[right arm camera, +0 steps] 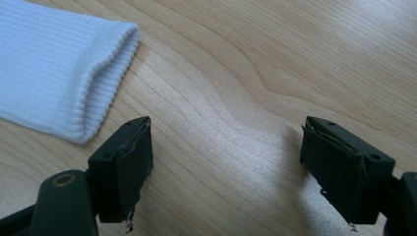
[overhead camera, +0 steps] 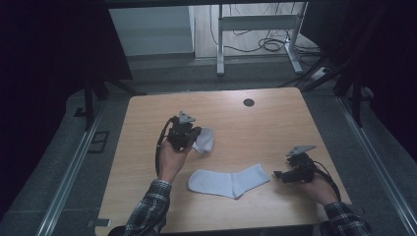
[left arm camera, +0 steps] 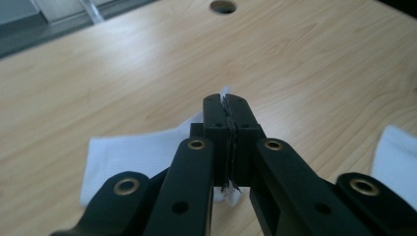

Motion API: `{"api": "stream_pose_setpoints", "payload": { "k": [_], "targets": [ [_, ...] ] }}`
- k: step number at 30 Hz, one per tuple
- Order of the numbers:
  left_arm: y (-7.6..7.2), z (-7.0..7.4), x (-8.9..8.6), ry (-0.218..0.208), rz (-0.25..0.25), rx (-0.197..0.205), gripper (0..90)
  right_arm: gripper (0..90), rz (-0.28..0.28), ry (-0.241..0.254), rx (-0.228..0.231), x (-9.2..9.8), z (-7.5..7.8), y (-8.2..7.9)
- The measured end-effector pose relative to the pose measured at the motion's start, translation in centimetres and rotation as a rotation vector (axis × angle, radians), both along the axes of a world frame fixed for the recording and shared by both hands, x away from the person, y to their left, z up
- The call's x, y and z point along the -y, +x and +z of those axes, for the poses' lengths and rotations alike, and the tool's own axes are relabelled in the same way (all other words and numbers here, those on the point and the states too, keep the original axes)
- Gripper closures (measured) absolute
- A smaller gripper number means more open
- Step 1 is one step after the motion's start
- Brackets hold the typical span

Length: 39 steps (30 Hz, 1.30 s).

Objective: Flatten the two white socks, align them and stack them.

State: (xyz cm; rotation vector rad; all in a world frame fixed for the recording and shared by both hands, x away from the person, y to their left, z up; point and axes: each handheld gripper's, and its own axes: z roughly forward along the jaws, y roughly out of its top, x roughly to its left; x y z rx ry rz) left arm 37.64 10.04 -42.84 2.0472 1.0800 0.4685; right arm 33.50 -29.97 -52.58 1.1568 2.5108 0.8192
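Observation:
Two white socks are on the wooden table (overhead camera: 275, 123). One sock (overhead camera: 204, 140) hangs bunched from my left gripper (overhead camera: 196, 135), which is shut on it; in the left gripper view the jaws (left arm camera: 227, 105) press together on an edge of the sock (left arm camera: 133, 152), which trails to the table behind them. The other sock (overhead camera: 228, 181) lies flat near the front, its cuff toward the right. My right gripper (overhead camera: 279, 174) rests low beside that cuff, open. In the right gripper view the cuff (right arm camera: 59, 73) lies left of and beyond the gripper (right arm camera: 226, 162), with bare wood between the pads.
A round cable hole (overhead camera: 249, 102) sits near the table's far edge. Beyond the table stand a desk frame (overhead camera: 255, 29) and loose cables on the floor. A corner of the flat sock (left arm camera: 396, 157) shows at the right of the left gripper view.

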Motion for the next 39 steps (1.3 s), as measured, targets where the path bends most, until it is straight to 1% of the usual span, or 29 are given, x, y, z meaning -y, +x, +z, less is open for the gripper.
{"api": "stream_pose_setpoints", "payload": {
  "k": [1,2,3,4,5,7,8,10,11,13,14,15,16,17,18,19,20,21,22,23,24,25,26,27,28,30,32,35,39],
  "targets": [
    [0.1,1.0,0.8,0.001,-0.018,0.016,88.6,20.7,0.000,0.002,0.000,0.0,0.0,0.0],
    [0.1,1.4,1.1,-0.002,-0.025,0.021,88.6,20.7,0.000,0.002,0.000,0.0,0.0,0.0],
    [0.1,1.4,1.1,-0.002,-0.025,0.021,88.6,20.7,0.001,0.001,0.000,0.0,0.0,0.0],
    [0.1,2.0,1.6,-0.015,-0.034,0.031,88.6,20.7,0.001,0.001,0.000,0.0,0.0,0.0],
    [0.0,3.2,2.3,-0.022,-0.050,0.052,88.7,20.7,0.004,0.001,0.000,0.0,0.0,0.0],
    [-0.2,4.5,2.9,-0.035,-0.067,0.079,88.7,20.7,0.004,0.002,-0.002,0.0,0.0,0.0],
    [-0.2,4.5,2.9,-0.035,-0.067,0.079,88.7,20.7,0.004,0.002,-0.002,0.0,0.0,0.0],
    [-0.5,6.2,3.4,-0.061,-0.087,0.114,88.7,20.7,0.006,0.001,-0.002,0.0,0.0,-0.1],
    [-0.7,6.8,3.5,-0.076,-0.094,0.128,88.7,20.7,0.010,0.003,-0.004,0.0,0.0,-0.1],
    [-1.2,8.6,3.5,-0.115,-0.109,0.167,88.7,20.7,0.010,0.002,-0.002,0.0,0.0,-0.1],
    [-1.8,10.4,3.4,-0.153,-0.117,0.202,88.7,20.7,0.010,0.002,-0.002,0.0,0.0,-0.1],
    [-2.1,11.1,3.2,-0.156,-0.122,0.220,88.7,20.7,0.011,0.002,-0.002,0.0,0.0,-0.1],
    [-2.1,11.1,3.2,-0.156,-0.122,0.220,88.7,20.7,0.011,0.002,-0.002,0.0,0.0,-0.1],
    [-2.4,11.7,2.8,-0.162,-0.120,0.232,88.7,20.7,0.013,0.001,-0.002,0.0,0.0,-0.1],
    [-2.6,11.9,2.3,-0.159,-0.103,0.233,88.6,20.7,0.014,0.001,-0.002,0.0,0.0,-0.1],
    [-2.6,11.4,1.8,-0.140,-0.088,0.219,88.6,20.7,0.016,-0.002,-0.002,0.0,0.0,-0.1],
    [-2.6,11.4,1.8,-0.140,-0.088,0.219,88.6,20.7,0.016,-0.002,-0.002,0.0,0.0,-0.1],
    [-2.2,9.9,0.9,-0.132,-0.054,0.177,88.6,20.7,0.017,-0.003,-0.002,0.0,0.0,-0.1],
    [-1.9,8.8,0.4,-0.125,-0.038,0.151,88.6,20.7,0.017,-0.003,-0.002,0.0,0.0,-0.1],
    [-1.9,8.8,0.4,-0.125,-0.038,0.151,88.6,20.7,0.017,-0.003,-0.002,0.0,0.0,-0.1],
    [-1.6,7.6,-0.2,-0.118,-0.023,0.123,88.6,20.7,0.017,-0.003,-0.002,0.0,0.0,-0.1],
    [-1.0,5.3,-1.1,-0.110,0.003,0.074,88.5,20.7,0.017,-0.003,-0.002,0.0,0.0,-0.1],
    [-1.0,5.3,-1.1,-0.110,0.003,0.074,88.6,20.6,0.016,-0.003,-0.001,0.0,0.0,-0.1],
    [-0.7,3.8,-1.7,-0.099,0.023,0.043,88.6,20.6,0.016,-0.003,-0.001,0.0,0.0,-0.1],
    [-0.2,1.8,-2.5,-0.083,0.044,0.008,88.6,20.6,0.016,-0.004,-0.001,0.0,0.0,-0.1],
    [0.1,-0.1,-3.3,-0.074,0.069,-0.026,88.5,20.6,0.016,-0.004,-0.002,0.0,0.0,-0.1],
    [0.3,-1.5,-3.9,-0.066,0.089,-0.044,88.5,20.6,0.014,-0.003,-0.004,0.0,0.0,-0.1],
    [0.4,-2.9,-4.5,-0.039,0.112,-0.065,88.4,20.6,0.016,-0.003,-0.001,0.0,0.0,-0.1],
    [0.6,-3.9,-5.2,-0.015,0.128,-0.081,88.3,20.6,0.015,-0.004,-0.002,0.0,0.0,-0.1]
  ]
}}
